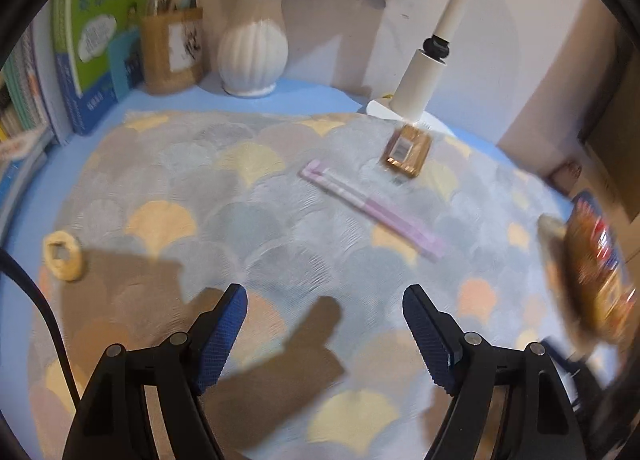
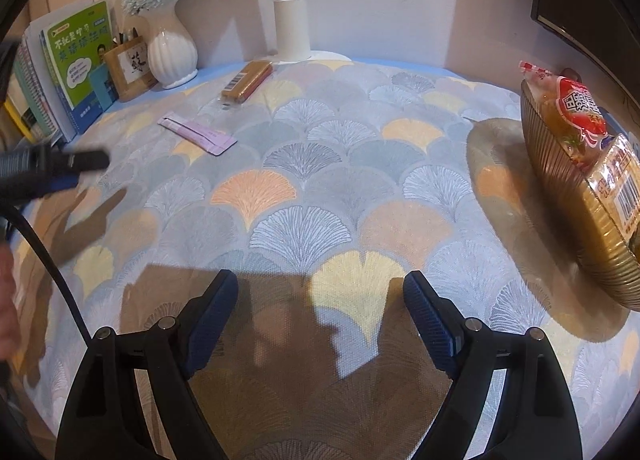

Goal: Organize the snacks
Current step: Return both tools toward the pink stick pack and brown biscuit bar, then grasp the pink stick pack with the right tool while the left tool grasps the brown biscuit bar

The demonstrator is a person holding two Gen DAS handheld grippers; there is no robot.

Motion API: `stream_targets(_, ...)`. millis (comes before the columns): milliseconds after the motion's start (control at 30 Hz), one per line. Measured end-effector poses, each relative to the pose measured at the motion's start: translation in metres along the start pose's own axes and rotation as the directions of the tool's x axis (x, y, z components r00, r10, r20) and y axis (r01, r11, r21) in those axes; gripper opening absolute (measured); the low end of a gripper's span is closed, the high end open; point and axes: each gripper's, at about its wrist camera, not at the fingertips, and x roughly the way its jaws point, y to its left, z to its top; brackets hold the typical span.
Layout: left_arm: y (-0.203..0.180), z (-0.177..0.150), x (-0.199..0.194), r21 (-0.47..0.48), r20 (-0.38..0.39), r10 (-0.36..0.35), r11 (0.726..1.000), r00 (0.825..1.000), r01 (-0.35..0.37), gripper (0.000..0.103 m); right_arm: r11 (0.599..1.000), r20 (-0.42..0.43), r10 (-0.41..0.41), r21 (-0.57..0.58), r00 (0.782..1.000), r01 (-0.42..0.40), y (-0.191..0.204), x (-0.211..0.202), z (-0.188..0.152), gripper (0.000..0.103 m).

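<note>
**Amber snack bar and pink sachet lie loose as both grippers hang empty**

Amber in its clear wrapper, a snack bar (image 1: 408,151) lies flat on the fan-patterned cloth (image 1: 248,195) near the white lamp base (image 1: 400,109), barcode side up. In the left wrist view its long axis runs toward the lamp, slightly tilted; in the right wrist view the same bar (image 2: 247,80) slants from lower left to upper right, one end close to the base. Just beside it lies a pink sachet strip (image 1: 370,208), long and thin, its axis running diagonally from upper left to lower right in both views.

Only the right wrist view shows clearly the ribbed brown basket (image 2: 560,215) at the cloth's right edge, holding a red-and-white snack bag (image 2: 576,111) and a gold packet (image 2: 616,187); in the left view the basket is a blur, its contents hard to make out. Only the left wrist view shows a pale yellow ring-shaped item (image 1: 63,256), possibly a hair tie, at the cloth's left edge.

Blue-padded and spread wide, the left gripper (image 1: 325,334) hovers over bare cloth with nothing between its fingers. So does the right gripper (image 2: 320,320), equally parted and empty. Books, a pen holder and a white vase (image 1: 253,47) line the back wall.
</note>
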Motion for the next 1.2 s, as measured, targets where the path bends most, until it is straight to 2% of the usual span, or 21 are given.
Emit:
stream_targets(100,-0.002,0.019,0.017,-0.065,-0.064,-0.039,0.997,0.997,0.035,0.078,1.0,0.0,0.006,0.0,1.0,-0.006,0.0,-0.001,0.0,0.085)
stream_targets(167,-0.001,0.027,0.022,-0.078,-0.056,-0.006,0.997,0.998,0.002,0.078,0.999,-0.007,0.04,-0.007,0.999,-0.041,-0.001,-0.001,0.0,0.085)
stream_targets(233,-0.001,0.035,0.021,-0.054,-0.037,0.01,0.998,0.999,-0.012,0.078,0.997,-0.036,0.074,-0.009,0.997,-0.074,-0.002,-0.002,0.001,0.085)
stream_targets(267,0.0,0.04,0.018,-0.029,-0.014,0.016,0.999,1.0,-0.016,0.078,0.996,-0.053,0.094,-0.002,0.994,-0.094,-0.003,-0.003,0.002,0.085)
stream_targets(333,0.001,0.048,0.015,0.006,0.033,0.029,1.0,0.999,-0.029,0.078,0.98,-0.083,0.196,0.024,0.977,-0.195,-0.003,-0.004,0.011,0.085)
stream_targets(400,0.008,0.057,0.015,0.029,0.109,0.091,0.995,0.99,-0.094,0.078,0.962,-0.08,0.273,0.04,0.959,-0.271,0.001,-0.003,0.025,0.085)
stream_targets(433,0.012,0.06,0.016,0.03,0.145,0.133,0.99,0.98,-0.139,0.078,0.958,-0.077,0.287,0.033,0.955,-0.285,0.007,-0.001,0.035,0.085)
stream_targets(500,0.021,0.059,0.022,0.037,0.196,0.18,0.981,0.964,-0.19,0.078,0.961,-0.071,0.274,-0.005,0.959,-0.275,0.022,0.006,0.051,0.085)
stream_targets(567,0.031,0.057,0.033,0.036,0.176,0.19,0.979,0.966,-0.199,0.078,0.969,-0.08,0.23,-0.069,0.97,-0.236,0.043,0.022,0.065,0.085)
stream_targets(600,0.037,0.058,0.037,0.031,0.129,0.192,0.98,0.973,-0.198,0.075,0.969,-0.092,0.214,-0.102,0.972,-0.223,0.054,0.032,0.07,0.084)
stream_targets(633,0.042,0.059,0.034,0.01,0.116,0.146,0.989,0.982,-0.149,0.075,0.967,-0.106,0.201,-0.135,0.974,-0.215,0.066,0.044,0.076,0.083)
stream_targets(667,0.045,0.058,0.031,-0.011,0.125,0.123,0.992,0.984,-0.123,0.075,0.965,-0.112,0.19,-0.16,0.975,-0.206,0.075,0.055,0.082,0.081)
stream_targets(733,0.047,0.058,0.023,-0.026,0.151,0.115,0.993,0.982,-0.112,0.075,0.959,-0.108,0.17,-0.212,0.979,-0.19,0.094,0.074,0.094,0.076)
stream_targets(867,0.044,0.06,0.011,-0.027,0.208,0.135,0.991,0.969,-0.132,0.075,0.944,-0.054,0.145,-0.292,0.988,-0.155,0.118,0.095,0.115,0.073)
stream_targets(933,0.048,0.061,0.01,-0.045,0.21,0.141,0.99,0.968,-0.135,0.074,0.934,-0.043,0.158,-0.317,0.987,-0.163,0.124,0.103,0.121,0.062)
stream_targets(1000,0.056,0.064,0.014,-0.068,0.188,0.113,0.992,0.976,-0.102,0.074,0.927,-0.054,0.186,-0.321,0.981,-0.193,0.123,0.107,0.124,0.053)
stream_targets(1067,0.063,0.063,0.016,-0.092,0.158,0.07,0.994,0.985,-0.056,0.074,0.921,-0.051,0.205,-0.328,0.977,-0.211,0.121,0.103,0.122,0.038)
stream_targets(1133,0.063,0.062,0.018,-0.093,0.148,0.061,0.995,0.987,-0.047,0.074,0.912,-0.048,0.215,-0.349,0.976,-0.218,0.119,0.096,0.115,0.024)
stream_targets(1200,0.058,0.06,0.018,-0.069,0.162,0.073,0.996,0.984,-0.062,0.075,0.908,-0.042,0.2,-0.366,0.979,-0.202,0.116,0.089,0.106,0.02)
